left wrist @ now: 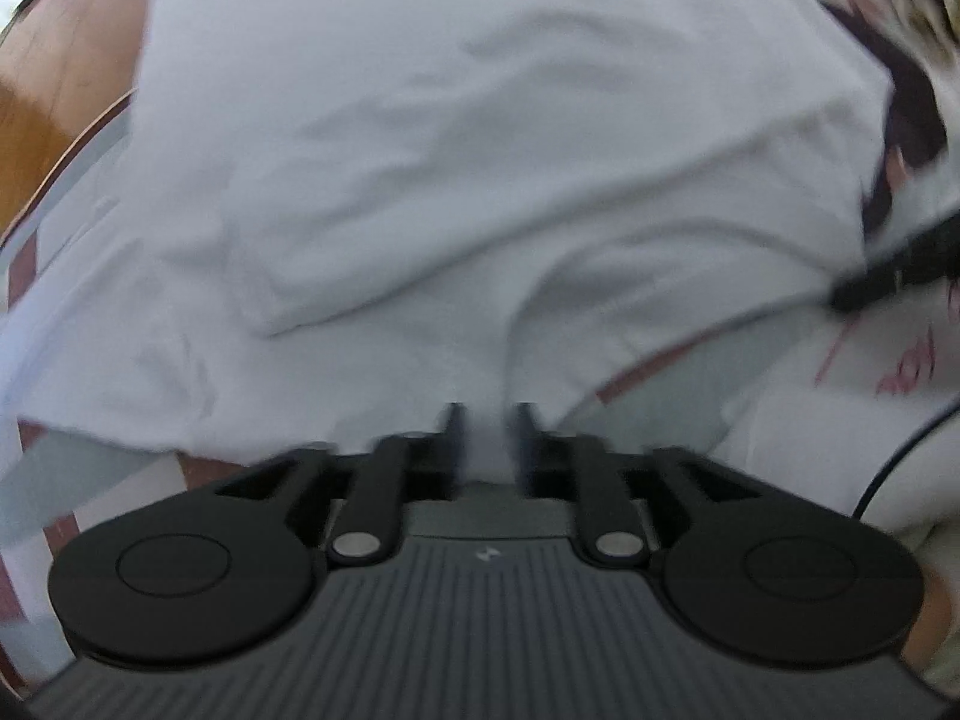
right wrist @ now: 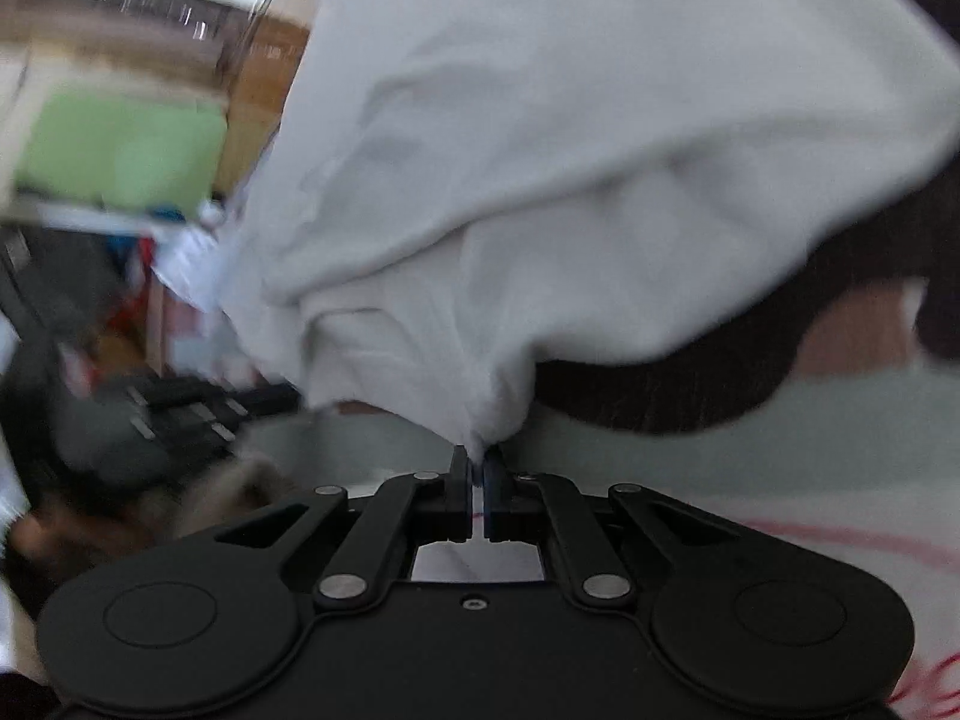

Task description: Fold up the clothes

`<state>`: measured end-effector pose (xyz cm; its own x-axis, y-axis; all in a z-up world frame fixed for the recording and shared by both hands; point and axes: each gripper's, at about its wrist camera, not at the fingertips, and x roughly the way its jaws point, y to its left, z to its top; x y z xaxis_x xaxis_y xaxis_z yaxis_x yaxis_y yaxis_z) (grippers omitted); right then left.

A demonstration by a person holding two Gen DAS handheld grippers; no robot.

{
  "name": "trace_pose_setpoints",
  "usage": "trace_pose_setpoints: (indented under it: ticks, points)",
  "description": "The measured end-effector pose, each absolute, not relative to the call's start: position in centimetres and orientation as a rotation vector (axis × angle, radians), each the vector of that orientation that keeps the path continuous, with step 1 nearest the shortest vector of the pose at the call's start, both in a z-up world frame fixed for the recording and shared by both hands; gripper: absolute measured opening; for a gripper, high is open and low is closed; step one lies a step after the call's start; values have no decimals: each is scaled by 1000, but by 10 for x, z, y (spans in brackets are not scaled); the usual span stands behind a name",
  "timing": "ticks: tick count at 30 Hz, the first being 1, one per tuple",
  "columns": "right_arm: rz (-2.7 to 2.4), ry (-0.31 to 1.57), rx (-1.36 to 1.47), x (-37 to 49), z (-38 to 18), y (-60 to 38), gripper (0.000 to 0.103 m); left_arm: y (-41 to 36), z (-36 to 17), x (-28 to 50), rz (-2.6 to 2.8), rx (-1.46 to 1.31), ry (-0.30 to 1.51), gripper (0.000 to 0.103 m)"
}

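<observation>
Folding this white garment [left wrist: 480,138] well depends on both grippers working its near edge together. On the left of the scene, the left gripper [left wrist: 487,420] points steeply down over the cloth, which lies spread across a surface with wood [left wrist: 54,78] showing at the far left. Its jaws stand partly apart and a strip of white fabric appears in the gap; blur hides whether the pads touch it, so I judge it not yet gripping. That hand should settle on the hem, take both layers and close fully before any lift, otherwise the fold will drag unevenly.

Further right in the same view, a dark bar [left wrist: 894,264] enters from the right edge; it is probably the other tool, though blur makes this uncertain. A dark garment [left wrist: 912,120] lies past the white cloth at the far right.

On the right, the right gripper [right wrist: 476,456] is clamped on a bunched corner of the white garment [right wrist: 540,150], and the cloth rises in a tented sheet from that pinch. The hold looks narrow, only a small tuft, so a sharp pull may slip it. A dark cloth [right wrist: 690,384] lies beneath, just to the right of the pinch.

Once both corners are held, carrying them at even height and laying them flat should keep the crease straight.
</observation>
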<state>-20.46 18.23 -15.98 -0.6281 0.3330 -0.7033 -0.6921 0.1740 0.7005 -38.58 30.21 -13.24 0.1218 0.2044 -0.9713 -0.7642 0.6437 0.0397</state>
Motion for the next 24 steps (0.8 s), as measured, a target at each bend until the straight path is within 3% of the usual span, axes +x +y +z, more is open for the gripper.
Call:
trace_pose_setpoints:
  ticks: [2, 6, 11, 15, 18, 20, 24]
  points:
    - [1592, 1575, -464, -210, -149, 185, 4, 312, -123, -402, 817, -629, 1182, 51]
    - [1638, 1569, -567, -200, -140, 183, 27, 326, -119, -432, 935, -747, 1103, 54]
    - [1784, 1535, -452, -216, -116, 198, 27, 333, -116, -472, 1122, -882, 906, 55]
    - [1850, 1290, -457, -241, -90, 222, 41, 317, -76, -498, 1323, -660, 653, 57]
    - [1843, 1082, -511, -268, -73, 252, 43, 323, -66, -536, 1401, -676, 505, 64]
    - [1867, 993, -514, -285, -59, 274, 43, 336, -68, -565, 1476, -669, 486, 70]
    - [1948, 904, -504, -313, -31, 309, 44, 366, -84, -633, 1602, -613, 461, 70]
